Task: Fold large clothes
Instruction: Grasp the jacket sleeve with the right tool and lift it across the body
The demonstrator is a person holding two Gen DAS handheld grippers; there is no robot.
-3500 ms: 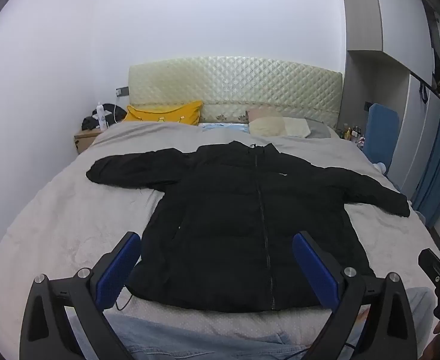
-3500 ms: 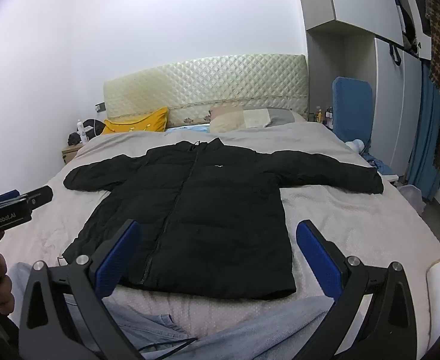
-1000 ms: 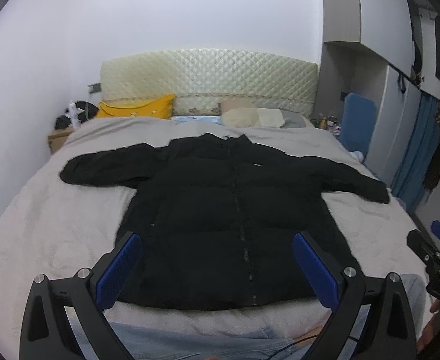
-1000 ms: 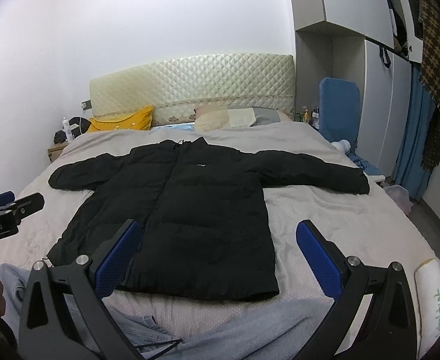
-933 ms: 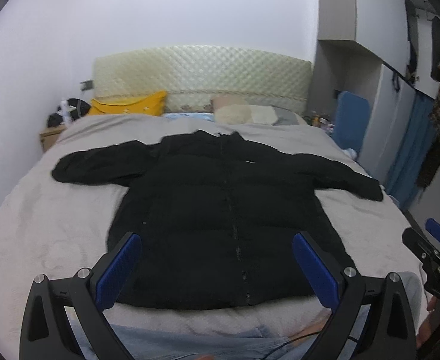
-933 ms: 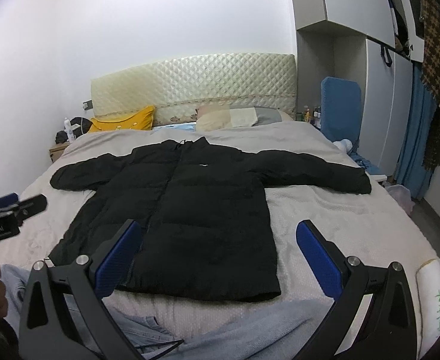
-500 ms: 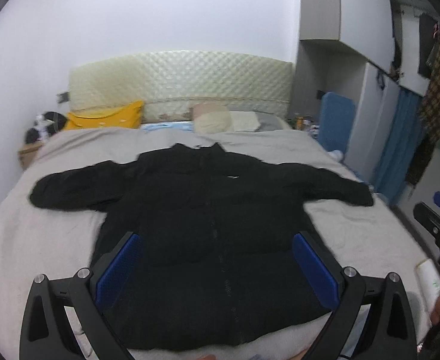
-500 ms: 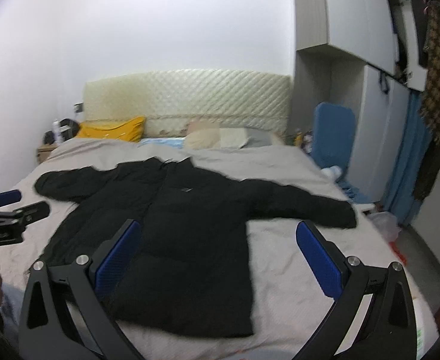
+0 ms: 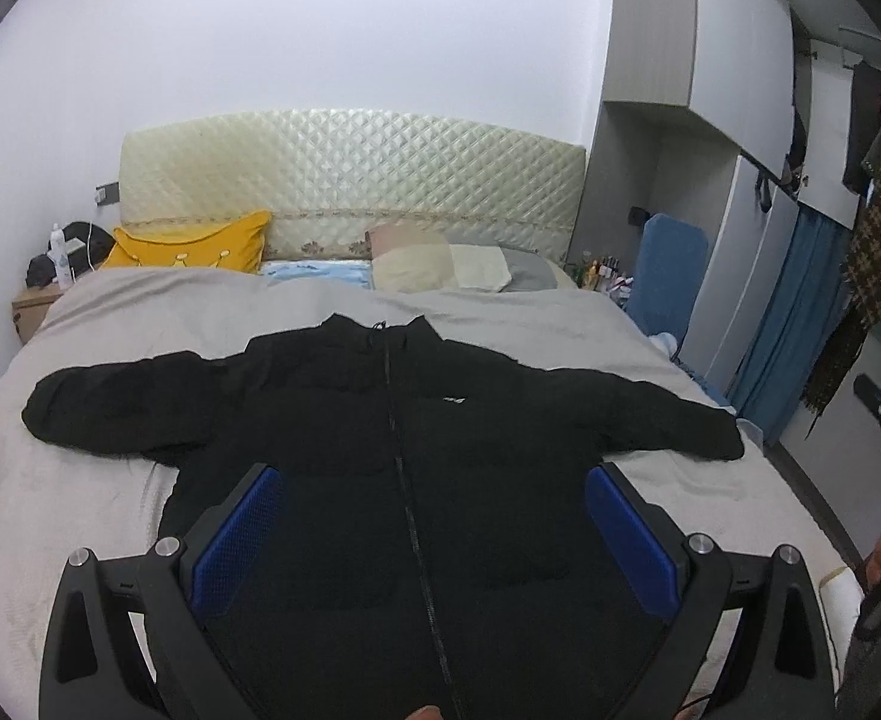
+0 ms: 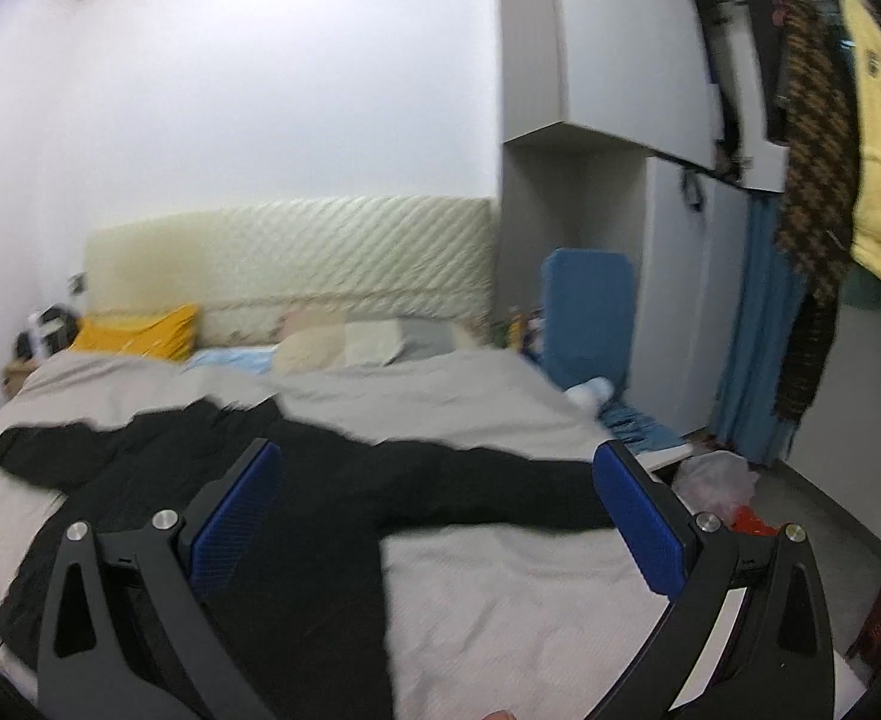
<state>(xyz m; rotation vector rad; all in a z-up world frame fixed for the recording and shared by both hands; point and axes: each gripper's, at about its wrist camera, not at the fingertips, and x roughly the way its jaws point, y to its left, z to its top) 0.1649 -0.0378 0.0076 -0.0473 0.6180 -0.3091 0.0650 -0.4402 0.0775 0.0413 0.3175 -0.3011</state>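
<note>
Since half a second ago: both cameras have swung rightward and forward; the right wrist view now centres on the jacket's far sleeve and is blurred, and more of the wardrobe side of the room shows.

Left gripper [image 9: 434, 534]: jaws spread wide, blue pads [image 9: 239, 534] well apart, nothing between them, touching nothing; it hangs above the lower body of the jacket, low in the frame.

Right gripper [image 10: 434, 531]: jaws equally wide, empty, no contact; framed over the sleeve at lower centre. In the left wrist view it shows only at the far right edge.

Jacket [image 9: 380, 450]: black, padded, front up, flat on the bed. Long axis of the body runs from the hem at the bottom of the frame to the collar at upper centre, toward the headboard; zip closed along it. Sleeves spread crosswise, one to the left edge of the bed, one [image 10: 488, 486] to the right.

Bed [image 9: 140, 312]: grey cover, fills the middle of both views.

Headboard [image 9: 350, 180]: cream, quilted, upper centre.

Yellow pillow [image 9: 191, 246]: upper left, against the headboard.

Wardrobe [image 10: 596, 42]: grey, upper right.
</note>
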